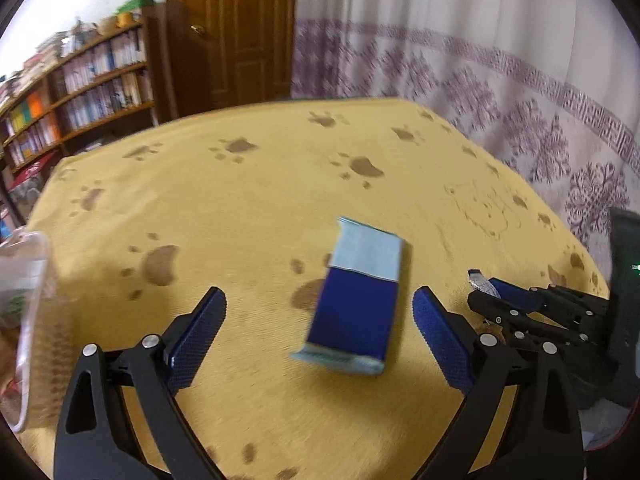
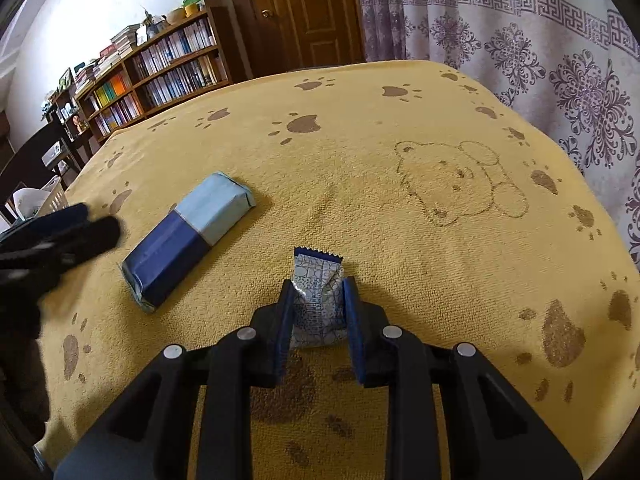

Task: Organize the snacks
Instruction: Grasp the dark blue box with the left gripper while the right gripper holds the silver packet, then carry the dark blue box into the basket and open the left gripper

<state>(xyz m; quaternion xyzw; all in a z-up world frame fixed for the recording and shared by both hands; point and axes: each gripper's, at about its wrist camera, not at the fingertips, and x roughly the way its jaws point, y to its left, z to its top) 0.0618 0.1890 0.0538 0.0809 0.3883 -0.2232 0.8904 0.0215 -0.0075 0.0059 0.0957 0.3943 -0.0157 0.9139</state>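
At the nine o'clock edge of the left wrist view stands a clear plastic container (image 1: pixel 24 320), its contents too blurred to name. Over the yellow paw-print cloth (image 1: pixel 240 208) the left gripper (image 1: pixel 320 320) is released, its blue-padded fingers (image 1: pixel 196 340) spread wide with the two-tone blue packet (image 1: pixel 356 296) lying flat on the cloth between them, touching neither. That packet is a long rectangular bar, dark navy over the nearer part and pale blue over the farther part, with crimped ends; in this view its long axis runs roughly from six to twelve o'clock, leaning slightly toward one. In the right wrist view the same packet (image 2: pixel 188 236) sits at about ten o'clock from the frame's centre, its long axis running from seven to one o'clock, pale end farthest. The left gripper (image 2: pixel 72 232) shows blurred at nine o'clock there. Right of the packet, near six o'clock, the right gripper (image 2: pixel 318 292) is clenched on a small wrapped snack (image 2: pixel 318 300), white with a blue circular pattern and a dark blue serrated end pointing to twelve o'clock; it seems to rest on the cloth, though that is hard to judge.
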